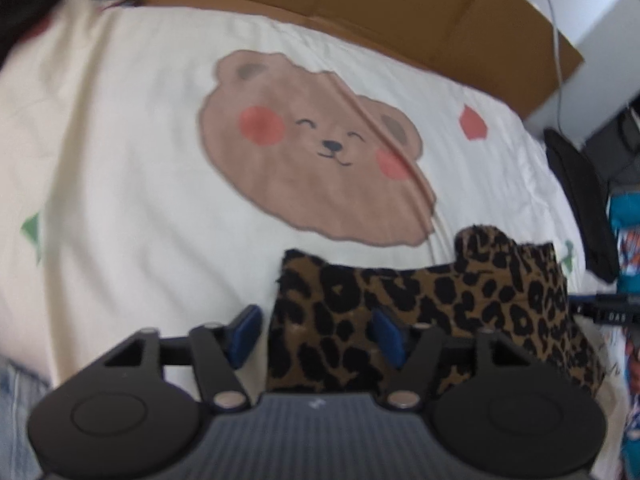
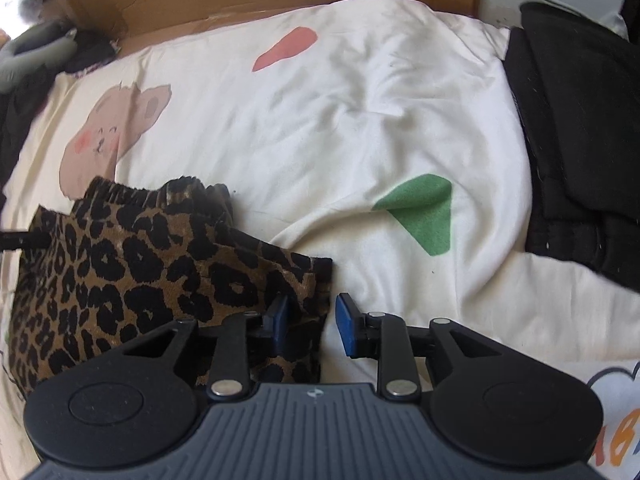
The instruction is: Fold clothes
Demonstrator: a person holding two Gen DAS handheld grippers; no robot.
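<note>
Both claws straddle the leopard garment's [image 1: 436,308] opposite edges, open.

1. Leopard-print garment [image 1: 420,312]: its near edge is hidden beneath the left hand-held gripper [image 1: 316,336].
2. Black clothing [image 2: 580,128], right of the right hand-held gripper [image 2: 312,324]: cut off at the frame edge.

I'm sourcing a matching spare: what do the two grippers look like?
The left gripper and the right gripper look identical: blue pads on matte black linkage arms with silver pivot pins, two round black discs, and a dark grey ribbed body bearing a small white mark.
</note>
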